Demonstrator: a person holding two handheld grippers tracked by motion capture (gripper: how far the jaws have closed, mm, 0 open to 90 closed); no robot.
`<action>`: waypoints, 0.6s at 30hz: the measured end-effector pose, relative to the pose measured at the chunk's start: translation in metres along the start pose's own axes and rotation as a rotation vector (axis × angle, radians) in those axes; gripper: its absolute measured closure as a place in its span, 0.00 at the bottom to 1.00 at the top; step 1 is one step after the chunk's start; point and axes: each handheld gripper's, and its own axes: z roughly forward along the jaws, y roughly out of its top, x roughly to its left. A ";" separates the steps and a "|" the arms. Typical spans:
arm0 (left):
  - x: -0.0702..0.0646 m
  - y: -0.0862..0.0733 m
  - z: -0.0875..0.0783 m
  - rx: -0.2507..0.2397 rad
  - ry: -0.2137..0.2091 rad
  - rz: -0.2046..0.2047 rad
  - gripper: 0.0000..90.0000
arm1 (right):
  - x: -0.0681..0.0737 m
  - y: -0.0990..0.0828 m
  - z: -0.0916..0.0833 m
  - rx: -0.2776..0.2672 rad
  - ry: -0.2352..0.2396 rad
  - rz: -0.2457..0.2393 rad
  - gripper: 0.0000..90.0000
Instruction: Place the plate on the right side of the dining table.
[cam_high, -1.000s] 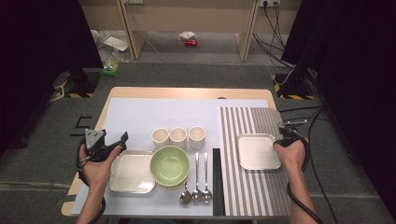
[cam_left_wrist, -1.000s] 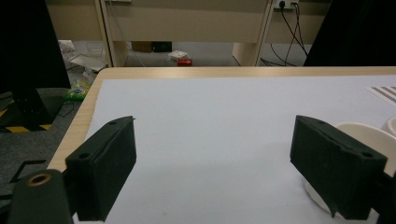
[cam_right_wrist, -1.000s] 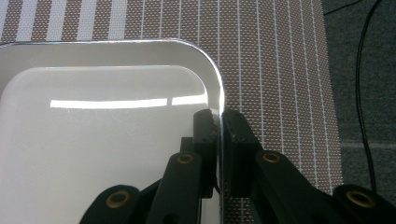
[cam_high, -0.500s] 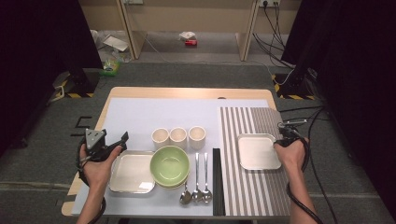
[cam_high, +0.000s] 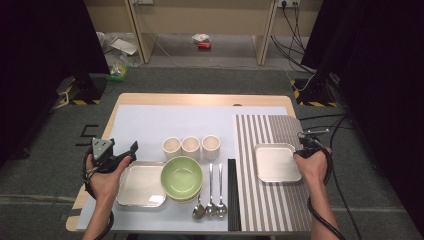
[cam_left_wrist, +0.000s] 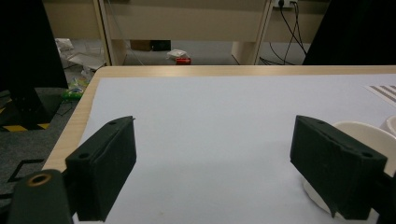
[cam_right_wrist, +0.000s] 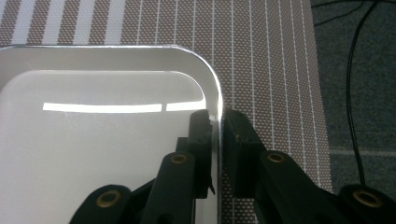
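— Where's the metal tray?

— Right of the frame, on the striped mat. The right tongs straddle its rim, jaws just easing apart, barely a gap.

— And the left tongs?

— Wide open, holding nothing, above the worktop, lower left.

We counted three cups, two metal trays, one green bowl, three spoons, one pair of black chopsticks and two grippers
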 end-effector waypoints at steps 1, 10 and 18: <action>0.000 0.000 0.000 0.001 -0.001 -0.001 0.15 | 0.000 0.000 0.000 -0.008 0.008 0.002 0.90; 0.000 -0.001 0.000 0.005 -0.007 -0.008 0.15 | 0.001 0.001 -0.004 -0.064 0.017 -0.011 0.84; 0.000 -0.001 0.001 0.019 -0.015 -0.013 0.13 | 0.006 0.002 -0.009 -0.101 0.037 -0.027 0.79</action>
